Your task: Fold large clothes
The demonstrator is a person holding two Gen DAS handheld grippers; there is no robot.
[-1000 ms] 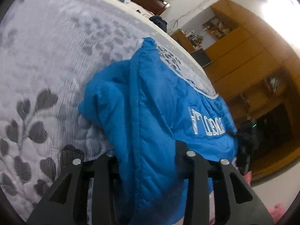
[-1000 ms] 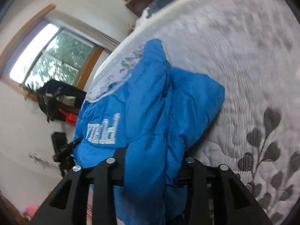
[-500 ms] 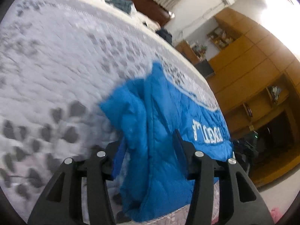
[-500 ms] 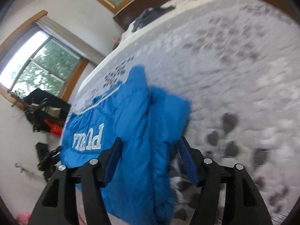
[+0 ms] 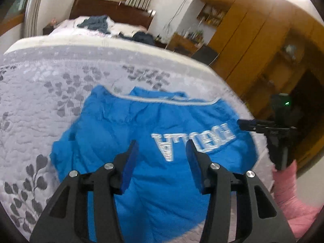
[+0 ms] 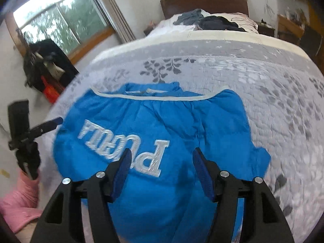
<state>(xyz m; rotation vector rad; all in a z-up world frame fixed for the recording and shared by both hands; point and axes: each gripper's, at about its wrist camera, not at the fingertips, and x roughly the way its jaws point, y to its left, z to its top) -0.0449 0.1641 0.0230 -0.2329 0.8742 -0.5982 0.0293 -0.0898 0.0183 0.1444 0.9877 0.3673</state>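
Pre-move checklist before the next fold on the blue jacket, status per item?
1. Left gripper open, nothing in it: ok.
2. Right gripper open, nothing in it: ok.
3. Blue jacket lies on the bed cover, lettering up: ok.
4. Jacket flat: not ok, creases below the white trim.
5. Jacket's near edge: cannot tell, hidden behind the grippers.

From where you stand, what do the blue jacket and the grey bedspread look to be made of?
The blue jacket looks like thin quilted synthetic, perhaps nylon: slight sheen, puffy wrinkles, raised white embroidered lettering. The grey bedspread seems a matte quilted cotton-like fabric, with stitched ripples and a darker leaf pattern. Exact fibres cannot be told.
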